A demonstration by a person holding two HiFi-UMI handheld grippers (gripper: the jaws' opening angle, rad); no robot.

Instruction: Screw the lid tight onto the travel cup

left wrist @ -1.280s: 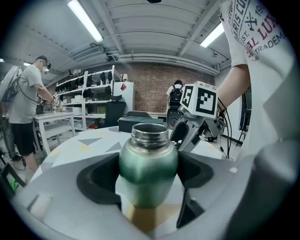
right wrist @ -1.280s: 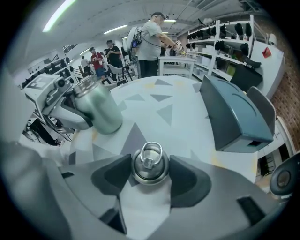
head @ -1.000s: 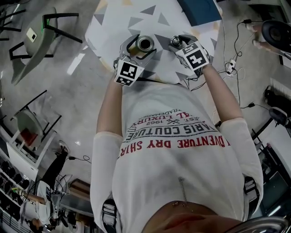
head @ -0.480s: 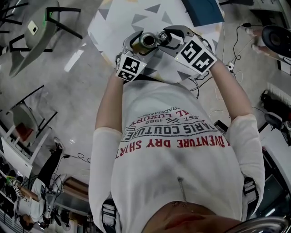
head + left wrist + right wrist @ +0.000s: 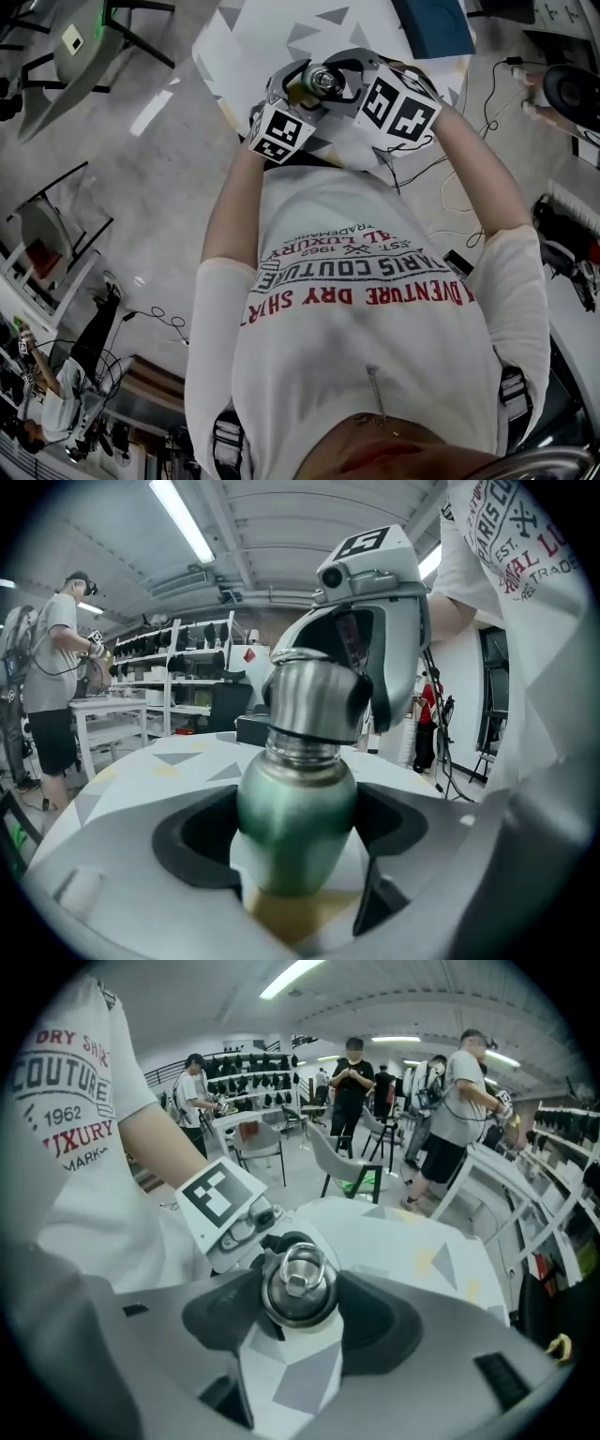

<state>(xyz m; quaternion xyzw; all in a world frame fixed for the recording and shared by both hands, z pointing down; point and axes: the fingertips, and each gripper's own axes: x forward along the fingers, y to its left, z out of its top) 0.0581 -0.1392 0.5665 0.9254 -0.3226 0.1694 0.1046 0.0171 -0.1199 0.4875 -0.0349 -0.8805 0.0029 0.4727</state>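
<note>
Large indoor workshop seen from above and from table height. The floor [image 5: 141, 178] is glossy grey concrete with pale reflections of light. A table [image 5: 253, 42] has a white top printed with grey and yellowish triangles; a dark blue panel [image 5: 433, 21] lies at its right edge. 1 grey chair [image 5: 80, 47] with black legs stands on the floor to the left. Cables [image 5: 469, 112] trail over the floor on the right. Overhead, a pale ribbed ceiling [image 5: 309, 517] carries long strip lights [image 5: 183, 522]. Open shelving [image 5: 183, 653] lines the far wall, with a white bench [image 5: 103, 705] before it. Several people [image 5: 354, 1072] stand near pale chairs [image 5: 342, 1162].
</note>
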